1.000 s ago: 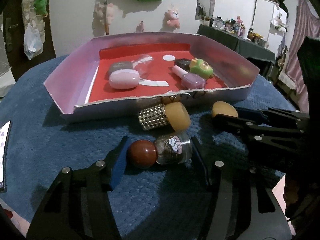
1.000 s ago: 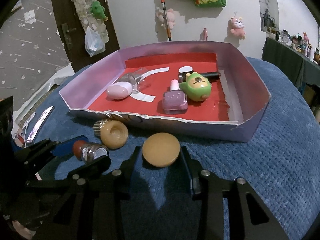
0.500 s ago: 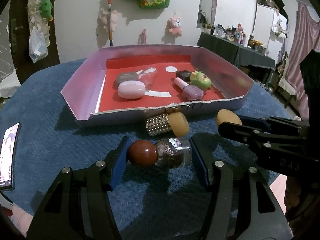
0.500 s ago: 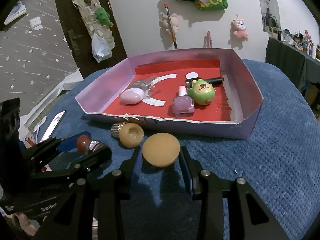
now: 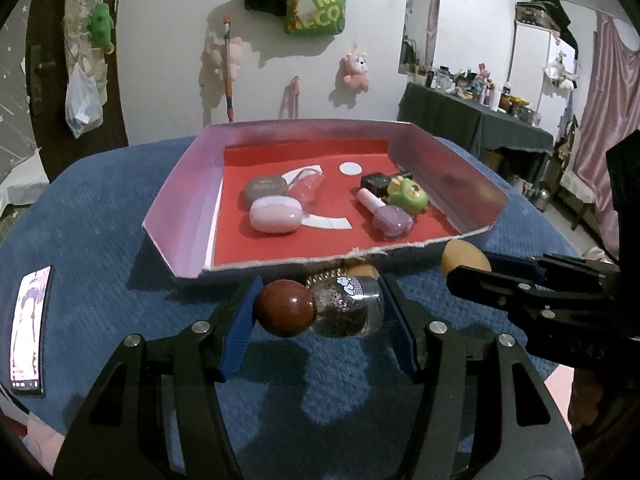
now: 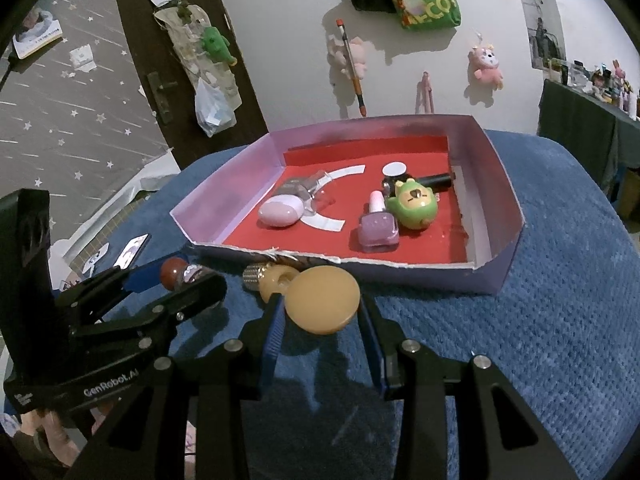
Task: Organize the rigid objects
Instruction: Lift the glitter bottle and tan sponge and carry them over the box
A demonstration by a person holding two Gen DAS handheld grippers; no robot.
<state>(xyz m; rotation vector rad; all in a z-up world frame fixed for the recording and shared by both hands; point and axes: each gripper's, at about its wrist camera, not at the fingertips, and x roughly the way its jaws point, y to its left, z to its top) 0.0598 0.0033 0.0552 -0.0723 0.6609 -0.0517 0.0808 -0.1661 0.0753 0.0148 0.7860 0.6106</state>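
My left gripper [image 5: 318, 312] is shut on a small glass bottle with a round red cap [image 5: 320, 310] and holds it above the blue cloth, just in front of the purple tray [image 5: 180, 208]. My right gripper [image 6: 322, 312] is shut on a tan round disc [image 6: 322, 300], also lifted near the tray's front wall. The tray's red floor holds a pink oval case [image 5: 275, 219], a purple nail polish bottle [image 5: 390, 218] and a green toy [image 5: 408, 196]. A studded gold bottle with a tan cap [image 6: 268, 278] lies on the cloth by the tray's front wall.
A phone [image 5: 28, 316] lies on the blue cloth at the left. A grey case [image 5: 264, 188], a clear plastic piece [image 5: 306, 186] and a black bottle [image 6: 434, 180] also lie in the tray. A cluttered dark table [image 5: 480, 120] stands at the back right.
Both grippers have risen from the cloth with their objects, the left with the red-capped bottle and the right with the tan disc. The studded bottle stays on the cloth.
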